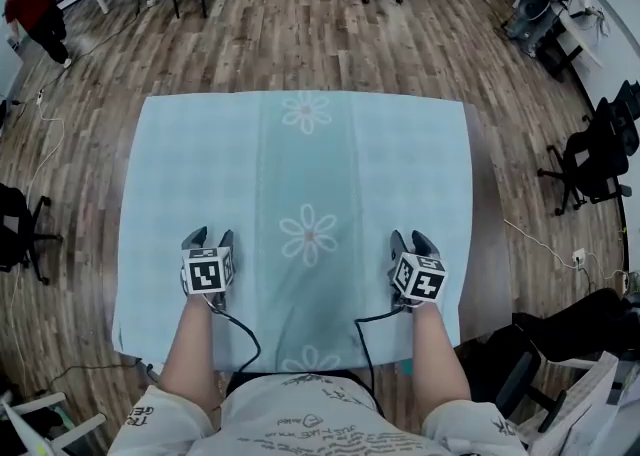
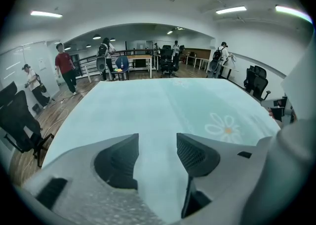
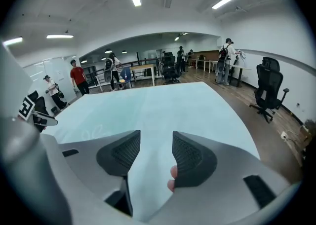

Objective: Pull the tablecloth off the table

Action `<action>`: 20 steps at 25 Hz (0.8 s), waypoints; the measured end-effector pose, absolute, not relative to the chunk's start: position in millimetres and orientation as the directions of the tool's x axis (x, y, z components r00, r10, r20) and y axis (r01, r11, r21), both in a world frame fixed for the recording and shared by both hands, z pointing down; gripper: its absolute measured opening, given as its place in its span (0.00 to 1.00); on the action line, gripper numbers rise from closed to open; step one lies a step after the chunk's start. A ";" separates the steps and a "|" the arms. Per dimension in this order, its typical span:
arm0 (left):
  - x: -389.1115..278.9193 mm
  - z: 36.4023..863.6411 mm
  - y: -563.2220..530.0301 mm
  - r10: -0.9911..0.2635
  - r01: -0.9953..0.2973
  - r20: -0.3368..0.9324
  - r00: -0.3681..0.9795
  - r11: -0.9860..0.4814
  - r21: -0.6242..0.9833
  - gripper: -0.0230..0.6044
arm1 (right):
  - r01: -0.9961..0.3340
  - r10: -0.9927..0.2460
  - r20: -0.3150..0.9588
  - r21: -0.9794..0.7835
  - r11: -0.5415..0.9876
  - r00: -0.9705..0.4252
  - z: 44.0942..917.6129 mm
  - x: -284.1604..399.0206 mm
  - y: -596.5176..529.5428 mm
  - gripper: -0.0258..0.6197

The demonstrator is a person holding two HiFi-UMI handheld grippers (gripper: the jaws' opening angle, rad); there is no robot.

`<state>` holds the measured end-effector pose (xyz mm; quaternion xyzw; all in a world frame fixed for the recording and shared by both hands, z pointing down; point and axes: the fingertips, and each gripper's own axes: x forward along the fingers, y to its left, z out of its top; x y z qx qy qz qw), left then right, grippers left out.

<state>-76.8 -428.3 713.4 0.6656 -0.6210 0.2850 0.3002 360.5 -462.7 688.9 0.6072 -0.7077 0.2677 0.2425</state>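
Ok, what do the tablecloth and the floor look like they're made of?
Tablecloth: probably thin woven fabric, matte pale blue, faint check with printed white daisies, no glare. Floor: wood or wood-look laminate, staggered brown planks with visible grain and slight sheen; which one can't be told.

a person in red (image 1: pixel 32 6) stands on the wooden floor (image 1: pixel 270 39); a black office chair (image 1: pixel 592 159) sits at right, a white cable (image 1: pixel 47 149) lies at left.
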 end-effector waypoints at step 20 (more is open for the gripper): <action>-123.0 776.6 -436.4 -0.526 -0.996 0.847 0.075 0.007 0.093 0.46 | -0.999 -0.480 0.876 -0.025 0.040 -0.041 770.5 417.6 -471.2 0.37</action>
